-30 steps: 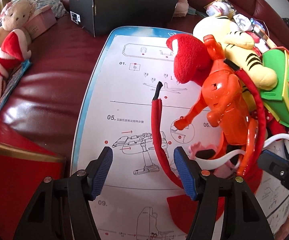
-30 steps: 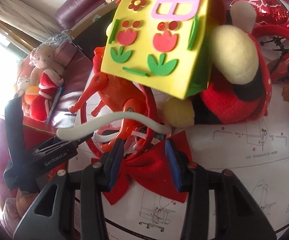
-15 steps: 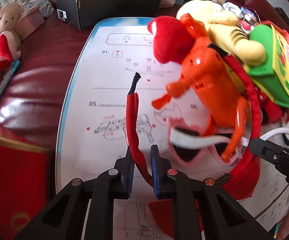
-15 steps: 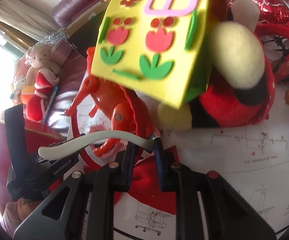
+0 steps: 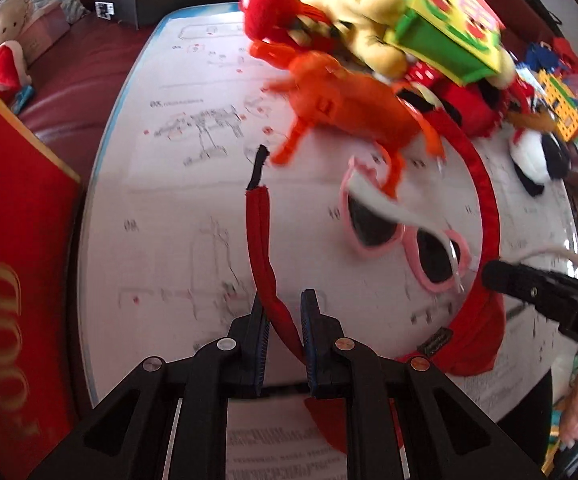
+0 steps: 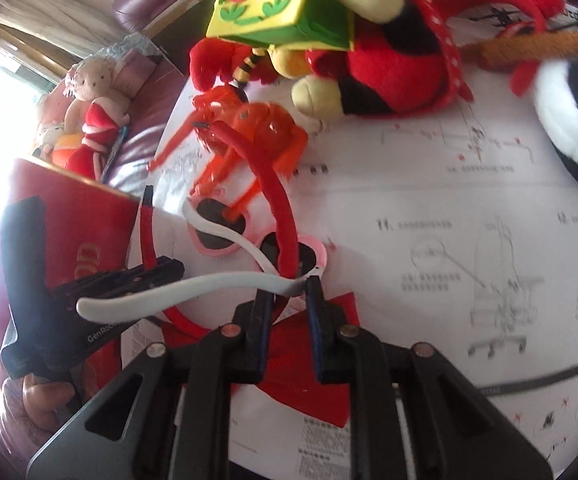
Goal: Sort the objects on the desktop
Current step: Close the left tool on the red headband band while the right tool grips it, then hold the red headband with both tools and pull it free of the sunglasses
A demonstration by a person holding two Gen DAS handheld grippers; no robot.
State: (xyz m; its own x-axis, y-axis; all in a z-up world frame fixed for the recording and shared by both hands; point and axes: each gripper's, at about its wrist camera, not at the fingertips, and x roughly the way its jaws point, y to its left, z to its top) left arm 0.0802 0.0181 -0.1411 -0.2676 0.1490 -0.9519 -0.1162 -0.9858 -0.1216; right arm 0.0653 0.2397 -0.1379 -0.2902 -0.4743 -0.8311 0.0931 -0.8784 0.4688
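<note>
**Both grippers clamped on the red headband**

The left gripper point(image 5: 283, 316) is nearly closed, its blue pads pinching one arm of the red headband point(image 5: 261, 240). From the pads that arm runs up and away over the white instruction sheet point(image 5: 161, 216), ending in a bare black tip.

The right gripper point(image 6: 289, 300) is also nearly closed. It grips at the other side of the headband, where the band meets its red bow point(image 6: 309, 364); the white temple of the pink heart-shaped sunglasses point(image 6: 225, 236) crosses right at its fingertips, and I cannot tell whether that temple is pinched too. The sunglasses lie inside the headband's loop on the sheet.

Just beyond them an orange plastic toy point(image 5: 349, 108) is tangled against the band. Behind it sits a heap of plush toys with a yellow-and-green foam house point(image 6: 273, 4) on top. A red box point(image 5: 13, 260) stands at the sheet's left edge, on the dark red leather worktop point(image 5: 85, 68).
</note>
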